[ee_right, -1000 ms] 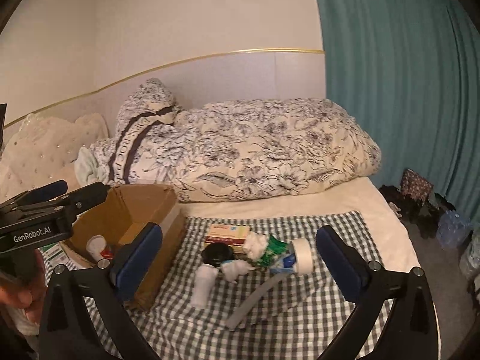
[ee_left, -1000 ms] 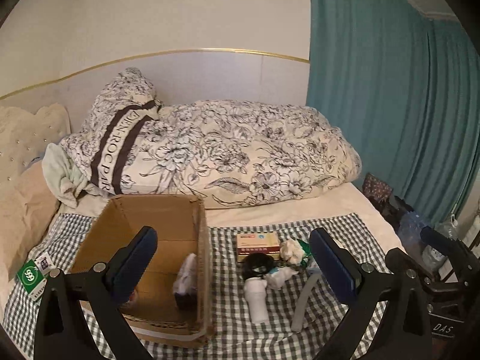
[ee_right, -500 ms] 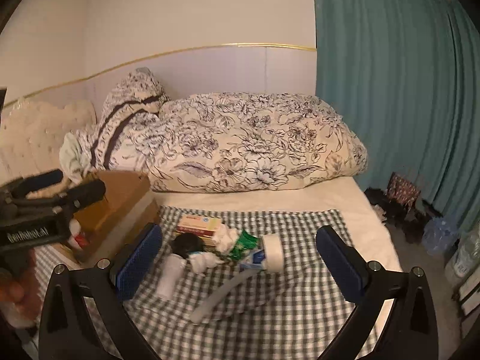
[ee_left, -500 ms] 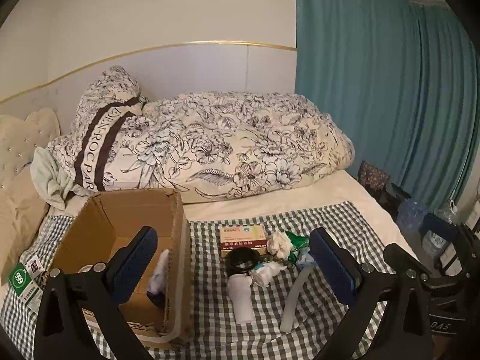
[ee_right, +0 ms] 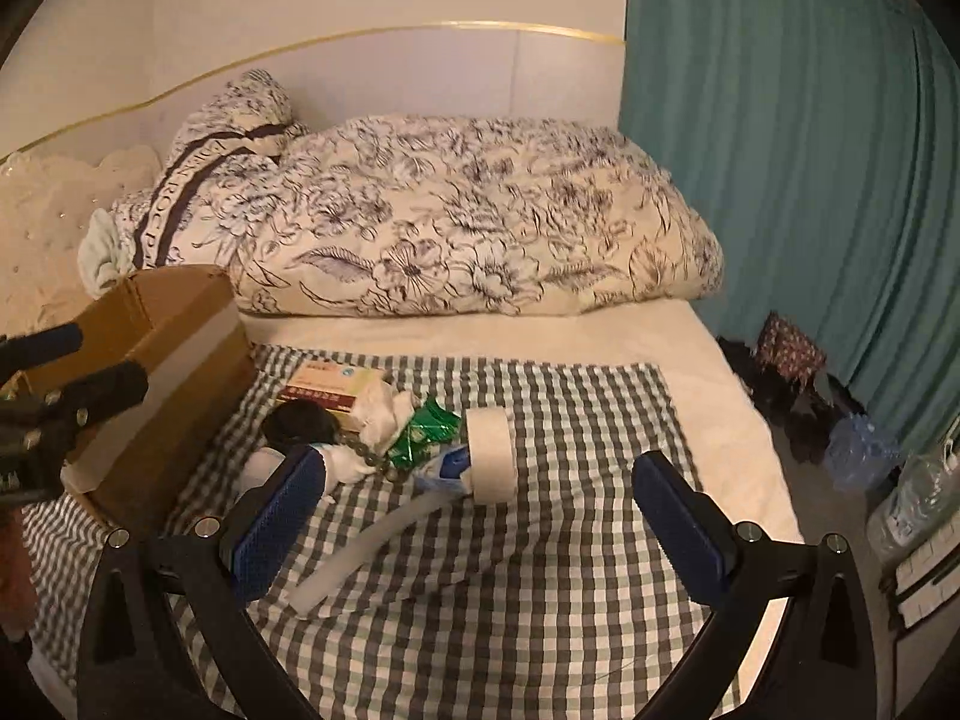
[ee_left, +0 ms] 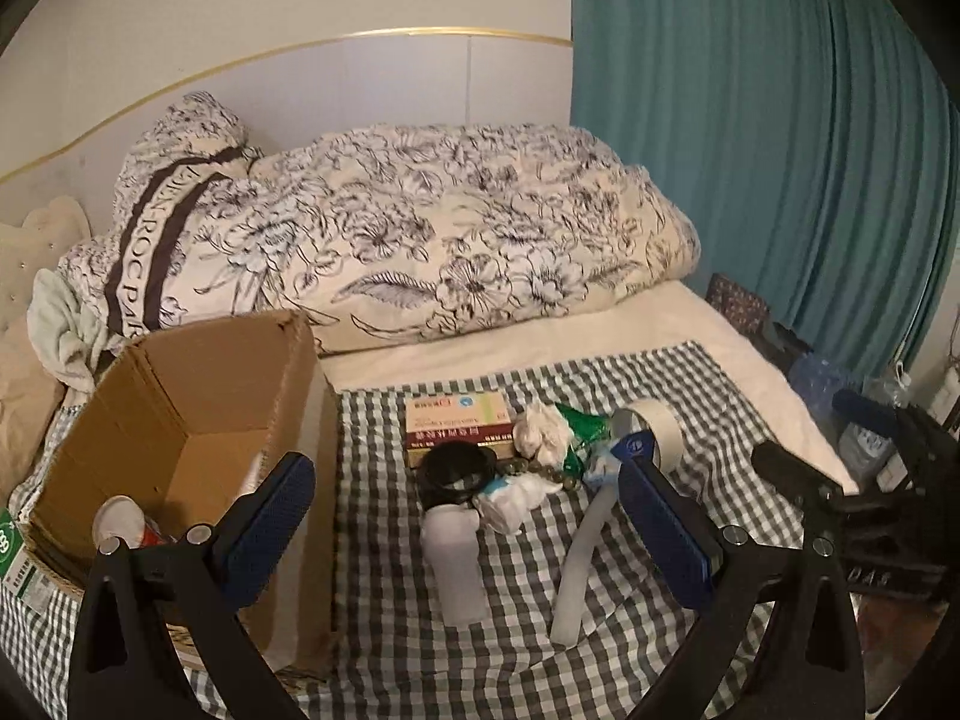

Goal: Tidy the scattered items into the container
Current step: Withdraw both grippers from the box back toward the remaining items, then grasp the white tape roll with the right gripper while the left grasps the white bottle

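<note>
A bed fills the room, backed by a pale padded headboard with a thin gold trim line (ee_left: 420, 36) and flanked on the right by pleated teal curtains (ee_left: 750, 150). A cream duvet (ee_left: 450, 240) printed with dark line-drawn flowers is bundled against the headboard, and a dark band across it carries letters, only partly legible, that read something like "ROC PAR". Over the mattress lies a grey-and-white gingham cloth (ee_right: 540, 570), slightly rumpled. On its left stands an open corrugated cardboard box (ee_left: 198, 408), plain brown, with a strip of pale tape down one outer wall; inside it a white round-capped item with some red below is just visible. The scattered things sit in a tight cluster just right of the box: a flat red-and-cream medicine carton (ee_left: 459, 423) with print too small to read, a round black lid (ee_left: 459, 471) touching its front edge, a matte white plastic bottle (ee_left: 453, 558) lying on its side, crumpled white tissue (ee_left: 543, 429), crinkly green foil wrapper (ee_right: 423, 429), a beaded metal chain (ee_right: 366, 456), a roll of off-white tape (ee_right: 489, 456) standing on edge, and a long translucent white tube (ee_right: 372, 546). A green packet marked "999" (ee_left: 7, 540) peeks out at the box's left. The left gripper (ee_left: 462, 531) hangs above the cluster, its textured blue pads spread wide and holding nothing; the right gripper (ee_right: 474, 522) is likewise spread wide and empty, over the cloth near the tape.
</note>
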A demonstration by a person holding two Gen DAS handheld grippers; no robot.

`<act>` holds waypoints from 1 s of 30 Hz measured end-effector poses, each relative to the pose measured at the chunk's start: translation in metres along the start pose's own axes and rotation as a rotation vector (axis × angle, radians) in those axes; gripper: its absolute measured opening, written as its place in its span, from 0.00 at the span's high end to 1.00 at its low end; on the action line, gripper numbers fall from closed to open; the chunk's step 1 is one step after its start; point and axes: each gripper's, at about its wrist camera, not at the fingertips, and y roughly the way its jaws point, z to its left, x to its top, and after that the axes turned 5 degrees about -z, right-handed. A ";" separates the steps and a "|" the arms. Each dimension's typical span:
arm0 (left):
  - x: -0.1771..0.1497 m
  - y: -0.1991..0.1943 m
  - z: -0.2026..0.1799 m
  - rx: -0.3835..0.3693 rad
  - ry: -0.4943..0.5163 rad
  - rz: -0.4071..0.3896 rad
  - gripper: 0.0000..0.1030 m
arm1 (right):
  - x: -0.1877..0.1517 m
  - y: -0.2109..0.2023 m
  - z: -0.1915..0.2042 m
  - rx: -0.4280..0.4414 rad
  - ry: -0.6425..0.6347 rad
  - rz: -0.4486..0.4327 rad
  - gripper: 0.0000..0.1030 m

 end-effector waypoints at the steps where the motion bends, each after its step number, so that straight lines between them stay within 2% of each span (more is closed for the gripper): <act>1: -0.002 0.003 -0.001 0.003 0.003 0.006 0.00 | -0.001 0.004 -0.002 0.003 0.003 0.007 0.00; 12: -0.025 0.042 -0.011 -0.014 0.007 0.061 0.00 | -0.012 0.054 0.000 0.019 -0.040 0.066 0.00; 20: -0.041 0.067 -0.008 -0.007 -0.001 0.109 0.00 | -0.025 0.091 -0.011 0.012 0.025 0.118 0.01; 23: -0.046 0.076 -0.008 -0.012 -0.003 0.127 0.00 | -0.024 0.099 -0.011 0.010 0.024 0.127 0.06; 26: -0.052 0.084 -0.010 -0.016 0.000 0.136 0.00 | -0.024 0.106 -0.011 0.008 0.011 0.130 0.19; 30: -0.058 0.097 -0.008 -0.014 -0.002 0.155 0.00 | -0.028 0.121 -0.016 0.008 0.015 0.154 0.26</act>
